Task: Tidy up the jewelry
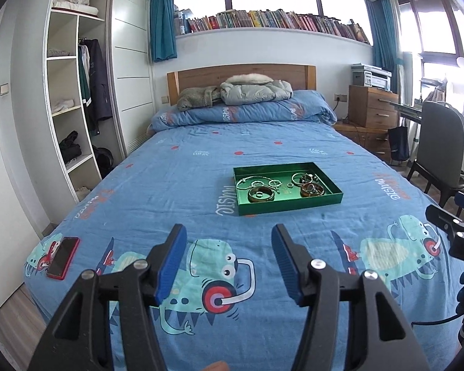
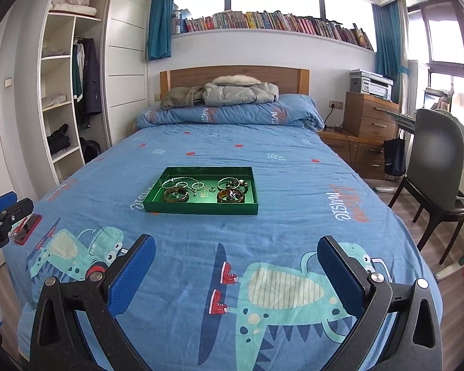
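Note:
A green tray (image 1: 294, 204) sits on the blue bedspread in the middle of the bed; it also shows in the right wrist view (image 2: 201, 208). It holds several bracelets, bangles and rings: a brown bangle (image 1: 260, 194) at front left, another brown bangle (image 1: 312, 189) at front right, a silver chain bracelet (image 1: 247, 181) at back left. In the right wrist view the brown bangles (image 2: 175, 195) (image 2: 231, 196) lie near the front wall. My left gripper (image 1: 229, 238) is open and empty, well short of the tray. My right gripper (image 2: 236, 247) is open and empty, also short of the tray.
A red phone (image 1: 63, 257) lies at the bed's left edge, also in the right wrist view (image 2: 27, 228). A folded duvet (image 1: 244, 113) with jackets lies at the headboard. A wardrobe (image 1: 74, 92) stands left; a grey chair (image 2: 439, 173) and wooden drawers (image 2: 369, 120) stand right.

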`<state>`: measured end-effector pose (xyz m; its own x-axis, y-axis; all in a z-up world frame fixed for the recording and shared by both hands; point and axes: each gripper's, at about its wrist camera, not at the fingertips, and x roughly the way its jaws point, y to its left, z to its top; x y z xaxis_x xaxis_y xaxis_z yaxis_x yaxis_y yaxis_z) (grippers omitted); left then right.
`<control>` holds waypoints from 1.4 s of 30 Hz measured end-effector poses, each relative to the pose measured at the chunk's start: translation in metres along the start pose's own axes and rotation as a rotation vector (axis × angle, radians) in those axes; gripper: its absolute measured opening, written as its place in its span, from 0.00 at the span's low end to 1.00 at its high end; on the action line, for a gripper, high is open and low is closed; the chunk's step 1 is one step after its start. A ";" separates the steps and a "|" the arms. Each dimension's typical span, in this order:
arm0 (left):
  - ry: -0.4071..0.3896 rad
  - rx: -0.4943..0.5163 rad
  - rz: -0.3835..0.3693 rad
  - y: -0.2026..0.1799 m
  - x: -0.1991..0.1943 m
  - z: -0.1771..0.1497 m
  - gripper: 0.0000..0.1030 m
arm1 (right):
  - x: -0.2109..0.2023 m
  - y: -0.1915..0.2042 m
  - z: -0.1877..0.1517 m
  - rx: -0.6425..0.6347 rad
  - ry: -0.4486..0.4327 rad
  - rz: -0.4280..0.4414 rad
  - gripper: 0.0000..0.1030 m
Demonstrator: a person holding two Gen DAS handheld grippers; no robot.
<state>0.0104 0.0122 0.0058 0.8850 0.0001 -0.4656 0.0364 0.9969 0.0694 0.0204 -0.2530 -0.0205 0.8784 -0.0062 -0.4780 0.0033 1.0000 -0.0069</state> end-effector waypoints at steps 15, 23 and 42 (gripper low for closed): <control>0.012 0.000 -0.002 -0.007 0.007 -0.008 0.56 | 0.013 -0.006 -0.017 -0.006 0.013 -0.040 1.00; 0.025 0.011 -0.010 -0.011 0.013 -0.011 0.56 | 0.025 -0.014 -0.025 0.013 0.041 -0.052 1.00; 0.089 0.034 -0.016 -0.018 0.037 -0.024 0.56 | 0.039 -0.022 -0.033 0.019 0.066 -0.077 1.00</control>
<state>0.0311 -0.0039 -0.0337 0.8396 -0.0076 -0.5431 0.0676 0.9936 0.0905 0.0390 -0.2752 -0.0681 0.8417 -0.0828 -0.5336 0.0793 0.9964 -0.0295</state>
